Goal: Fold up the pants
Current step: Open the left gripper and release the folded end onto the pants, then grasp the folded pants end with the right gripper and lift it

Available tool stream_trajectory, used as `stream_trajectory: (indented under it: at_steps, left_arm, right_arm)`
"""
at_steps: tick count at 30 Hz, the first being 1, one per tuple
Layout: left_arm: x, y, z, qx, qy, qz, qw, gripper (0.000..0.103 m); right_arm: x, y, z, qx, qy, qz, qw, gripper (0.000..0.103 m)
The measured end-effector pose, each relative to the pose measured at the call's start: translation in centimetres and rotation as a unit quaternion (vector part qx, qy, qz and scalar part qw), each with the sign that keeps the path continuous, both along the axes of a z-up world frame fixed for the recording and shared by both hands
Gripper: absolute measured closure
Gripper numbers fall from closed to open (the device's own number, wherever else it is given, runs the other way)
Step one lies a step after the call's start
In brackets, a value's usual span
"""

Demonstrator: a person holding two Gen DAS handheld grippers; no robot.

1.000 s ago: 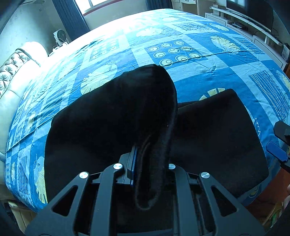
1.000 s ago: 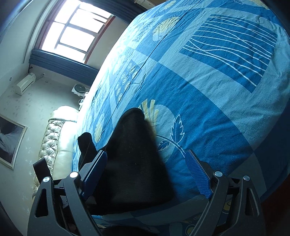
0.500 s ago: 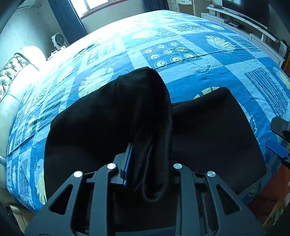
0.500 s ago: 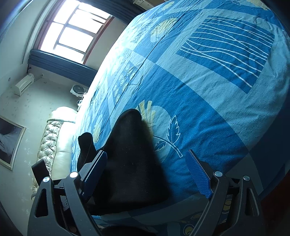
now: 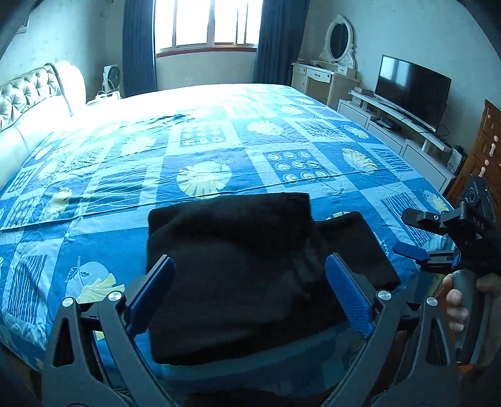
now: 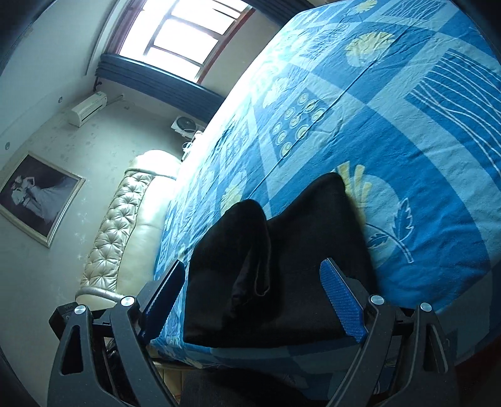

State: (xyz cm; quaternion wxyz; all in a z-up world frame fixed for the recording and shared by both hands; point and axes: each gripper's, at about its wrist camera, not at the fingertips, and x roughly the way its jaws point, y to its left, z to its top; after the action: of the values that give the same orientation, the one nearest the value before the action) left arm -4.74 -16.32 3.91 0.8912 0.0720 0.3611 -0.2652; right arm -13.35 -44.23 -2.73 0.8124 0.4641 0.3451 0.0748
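Observation:
The black pants (image 5: 244, 269) lie folded in a thick stack near the front edge of the blue patterned bed (image 5: 219, 150). My left gripper (image 5: 250, 291) hovers above and short of the stack, its jaws opening wide, with nothing pressed between the blue pads. In the right wrist view the same pants (image 6: 281, 269) show as two overlapping layers. My right gripper (image 6: 253, 294) stands open, its pads apart from the cloth. A hand holds the right gripper (image 5: 438, 247) at the right edge of the left wrist view.
A padded cream headboard (image 5: 34, 100) lies at the left. A TV (image 5: 413, 90) on a low white unit and a dresser with a mirror (image 5: 338, 40) stand at the right. A window (image 5: 206, 25) with dark curtains is at the far end. A wooden cabinet (image 5: 482, 150) stands near the right gripper.
The left gripper was shut on a raised fold of the pants; it has let go, opened wide and pulled up and back. The fold now lies flat on the stack. The right gripper rose slightly.

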Motion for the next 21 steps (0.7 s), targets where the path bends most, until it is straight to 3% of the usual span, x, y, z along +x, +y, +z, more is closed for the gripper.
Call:
stream_trajectory:
  at_steps: [5, 8, 11, 13, 14, 17, 21]
  left_arm:
    - [3.4, 6.8, -2.7, -0.001, 0.055, 0.05, 0.9972, 0.006]
    - [4.5, 9.7, -4.2, -0.013, 0.086, 0.074, 0.9935, 0.006]
    - [5.0, 11.8, -5.5, -0.032, 0.114, 0.09, 0.9888, 0.006]
    - [5.2, 12.6, -6.2, -0.042, 0.13, 0.094, 0.9861, 0.006]
    - [5.3, 12.9, -6.5, -0.046, 0.136, 0.096, 0.985, 0.006]
    - [5.7, 12.9, -7.4, -0.044, 0.156, 0.091, 0.9826, 0.006]
    - [5.5, 13.0, -7.0, -0.046, 0.149, 0.085, 0.9841, 0.006]
  right_arm:
    - [5.3, 3.2, -2.1, -0.039, 0.047, 0.08, 0.995, 0.016]
    - [7.3, 4.1, -4.0, -0.034, 0.079, 0.09, 0.992, 0.016]
    - [7.9, 5.3, -4.1, -0.042, 0.075, 0.083, 0.993, 0.016]
    - [8.4, 6.2, -4.0, -0.038, 0.066, 0.087, 0.993, 0.03]
    - [8.7, 6.5, -4.4, -0.041, 0.08, 0.088, 0.992, 0.054]
    - [9.6, 7.2, -5.5, -0.062, 0.12, 0.089, 0.987, 0.081]
    - [8.6, 6.8, -3.0, -0.065, 0.086, 0.075, 0.991, 0.088]
